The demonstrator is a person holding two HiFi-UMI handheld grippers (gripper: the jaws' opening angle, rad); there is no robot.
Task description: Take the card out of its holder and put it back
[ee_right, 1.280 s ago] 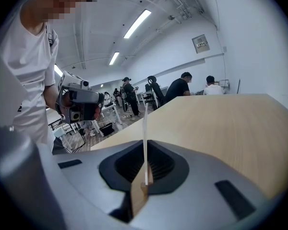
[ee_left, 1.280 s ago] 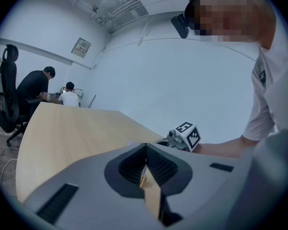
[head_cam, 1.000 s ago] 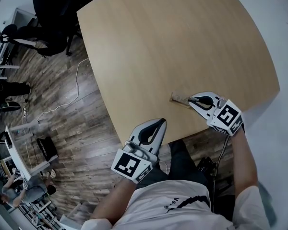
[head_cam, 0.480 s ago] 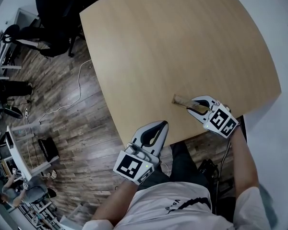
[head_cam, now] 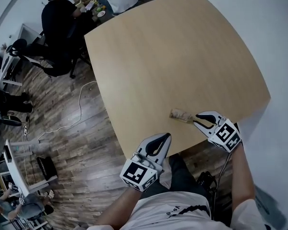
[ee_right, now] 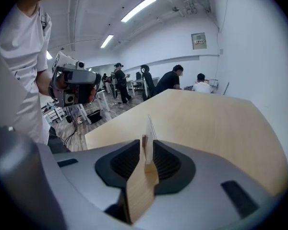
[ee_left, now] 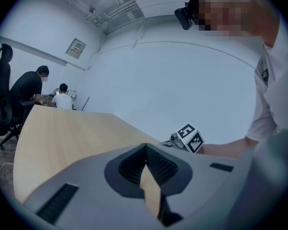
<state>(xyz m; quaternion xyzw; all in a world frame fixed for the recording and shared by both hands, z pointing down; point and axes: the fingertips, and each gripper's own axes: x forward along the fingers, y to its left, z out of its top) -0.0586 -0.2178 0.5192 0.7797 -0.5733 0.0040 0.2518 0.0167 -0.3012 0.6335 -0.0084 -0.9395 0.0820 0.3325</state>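
Now the right gripper (head_cam: 197, 119) has just been opening, jaws apart around the card holder (head_cam: 181, 114) at five o'clock on the table (head_cam: 173, 56), card (ee_right: 149, 127) upright. Left gripper (head_cam: 166, 137), at seven o'clock from the holder, has its jaws together, empty.

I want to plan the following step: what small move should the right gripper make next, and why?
Probably draw the right gripper straight back from the card holder: its jaws have just been opening, and the holder's end stands loose between them.
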